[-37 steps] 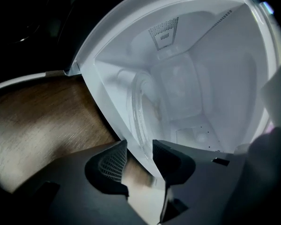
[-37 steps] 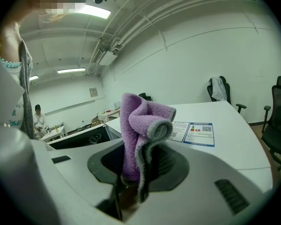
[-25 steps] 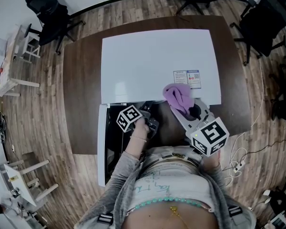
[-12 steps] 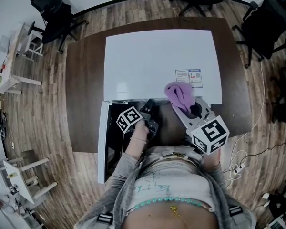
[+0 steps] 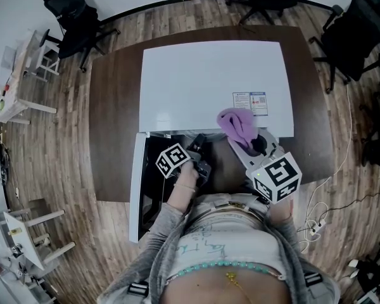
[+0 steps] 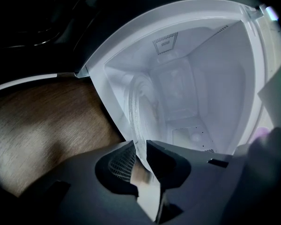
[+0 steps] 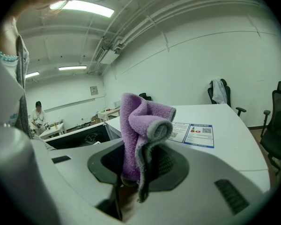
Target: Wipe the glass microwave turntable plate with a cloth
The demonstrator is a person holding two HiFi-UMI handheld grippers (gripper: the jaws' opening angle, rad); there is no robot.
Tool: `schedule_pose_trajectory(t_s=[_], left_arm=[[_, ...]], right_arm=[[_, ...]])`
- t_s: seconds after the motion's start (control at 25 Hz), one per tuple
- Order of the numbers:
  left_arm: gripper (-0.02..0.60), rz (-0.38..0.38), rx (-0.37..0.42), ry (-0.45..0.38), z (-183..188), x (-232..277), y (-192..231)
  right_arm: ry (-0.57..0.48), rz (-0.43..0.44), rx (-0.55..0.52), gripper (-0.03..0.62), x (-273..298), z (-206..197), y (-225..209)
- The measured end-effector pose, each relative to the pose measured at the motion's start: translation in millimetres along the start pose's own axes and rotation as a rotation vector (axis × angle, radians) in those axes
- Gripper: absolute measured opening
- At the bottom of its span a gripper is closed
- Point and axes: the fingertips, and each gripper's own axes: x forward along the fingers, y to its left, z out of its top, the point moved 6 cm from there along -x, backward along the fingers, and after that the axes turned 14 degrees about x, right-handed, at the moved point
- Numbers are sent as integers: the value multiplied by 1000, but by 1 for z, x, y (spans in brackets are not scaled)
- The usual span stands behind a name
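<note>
Glass plate [image 6: 138, 108] edge-on to L tongs [image 6: 139, 148], inside microwave [image 6: 215, 78].
L jaws just closed onto its near rim; our R tongs [image 7: 136, 170], clamping purple cloth [image 7: 143, 121], sit to its right.

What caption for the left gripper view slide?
Left gripper, jaws having just been closing onto the glass plate rim between them, at the open microwave.
</note>
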Motion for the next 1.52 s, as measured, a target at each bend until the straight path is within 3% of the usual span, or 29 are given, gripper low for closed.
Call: schedule_pose_trajectory(t_s=[0.56,1.52], left_arm=[[78,6,13,-3,-11,-17,2],[74,6,-4,-81,-37,-45,9]], right_arm=[[17,-18,-25,118,-6,-4,0],[63,-17,-68,118,-25,-20,-2]])
